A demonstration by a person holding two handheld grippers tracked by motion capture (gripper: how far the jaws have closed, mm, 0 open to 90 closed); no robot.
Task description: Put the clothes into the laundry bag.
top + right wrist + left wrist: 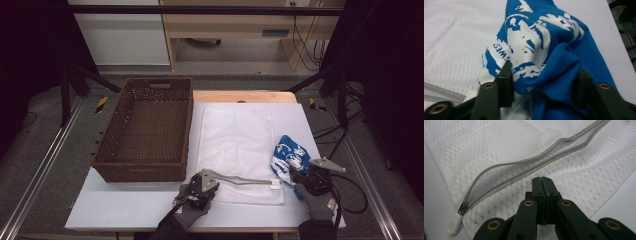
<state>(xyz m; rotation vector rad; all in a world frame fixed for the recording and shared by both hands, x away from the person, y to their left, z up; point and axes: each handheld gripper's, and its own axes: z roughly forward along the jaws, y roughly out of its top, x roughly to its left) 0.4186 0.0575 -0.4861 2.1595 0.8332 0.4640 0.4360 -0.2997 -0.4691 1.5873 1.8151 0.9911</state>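
A white mesh laundry bag (pixel 235 140) lies flat on the white table (pixel 125 205). Its grey zipper (pixel 524 165) gapes open along the near edge, with the zipper pull (pixel 461 208) at one end. My left gripper (pixel 215 180) (pixel 543 180) is shut on the mesh bag just below the zipper opening. A blue cloth with white print (pixel 290 152) (pixel 564 37) lies crumpled at the bag's right edge. My right gripper (pixel 296 175) (pixel 544 68) is open, its two jaws standing on either side of the cloth's near fold.
A dark brown wicker basket (pixel 145 170) stands empty on the left half of the table, touching the bag's left side. The table's near edge runs just behind both hands. Black frame legs and cables stand on the floor to the right.
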